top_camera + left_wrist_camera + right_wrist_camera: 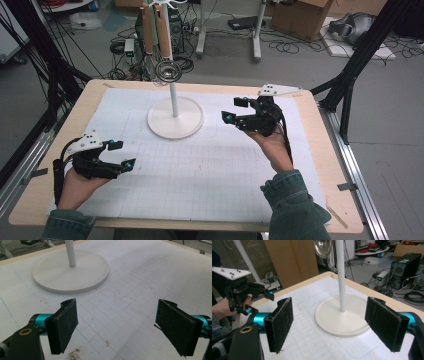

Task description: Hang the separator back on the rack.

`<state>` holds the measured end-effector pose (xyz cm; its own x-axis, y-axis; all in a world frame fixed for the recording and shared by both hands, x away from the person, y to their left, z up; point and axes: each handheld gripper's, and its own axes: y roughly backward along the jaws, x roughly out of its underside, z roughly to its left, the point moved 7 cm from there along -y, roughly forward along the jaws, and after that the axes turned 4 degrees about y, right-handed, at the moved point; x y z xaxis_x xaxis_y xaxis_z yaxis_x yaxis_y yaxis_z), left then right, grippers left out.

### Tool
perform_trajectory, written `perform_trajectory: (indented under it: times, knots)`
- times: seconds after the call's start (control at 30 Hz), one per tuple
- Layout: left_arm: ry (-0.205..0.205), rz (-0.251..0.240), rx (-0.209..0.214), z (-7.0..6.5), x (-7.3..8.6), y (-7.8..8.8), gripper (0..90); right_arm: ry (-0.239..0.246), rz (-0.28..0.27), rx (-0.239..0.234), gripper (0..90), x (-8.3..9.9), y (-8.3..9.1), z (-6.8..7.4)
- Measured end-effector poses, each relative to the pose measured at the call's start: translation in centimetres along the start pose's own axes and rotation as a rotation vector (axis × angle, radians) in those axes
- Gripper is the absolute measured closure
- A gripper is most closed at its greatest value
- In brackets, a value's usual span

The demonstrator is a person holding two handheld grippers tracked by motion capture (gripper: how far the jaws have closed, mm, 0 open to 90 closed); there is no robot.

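A white stand with a round base (pixel 175 117) and a thin pole rises at the back middle of the white gridded mat (pixel 200 170). From its top hang two wooden-handled utensils and a shiny metal strainer (pixel 167 70). My left gripper (pixel 123 154) hovers low over the mat's front left, open and empty, pointing toward the base (pixel 71 272). My right gripper (pixel 234 109) is held to the right of the stand, open with nothing between its pads (pixel 283 325). The right gripper view looks past the pole (pixel 340 275) to the left gripper (pixel 258 303) farther off.
The mat lies on a wooden table (pixel 332 165) whose edges are near on all sides. Black frame posts (pixel 360 55) stand at both back corners. Beyond the table, cables, a computer tower (pixel 407 267) and cardboard boxes (pixel 300 15) sit on the floor.
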<state>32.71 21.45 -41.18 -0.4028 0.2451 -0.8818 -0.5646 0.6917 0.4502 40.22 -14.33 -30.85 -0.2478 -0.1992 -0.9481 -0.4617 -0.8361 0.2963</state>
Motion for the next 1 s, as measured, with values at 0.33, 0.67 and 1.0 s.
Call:
perform_trajectory:
  times: [0.33, 0.67, 1.0]
  knots:
    - [0.001, 0.004, 0.002, -0.1, 0.0, -0.3, 17.9, -0.024, 0.019, 0.019, 21.4, 2.3, 1.2, -0.2]
    - [0.0, 0.005, 0.003, -0.1, 0.0, -0.3, 17.8, -0.032, 0.031, 0.04, 21.1, 4.1, 2.0, -0.2]
    - [-0.001, 0.004, 0.0, 0.0, 0.0, -0.2, 17.8, -0.053, 0.044, 0.052, 21.0, 6.0, 2.6, -0.3]
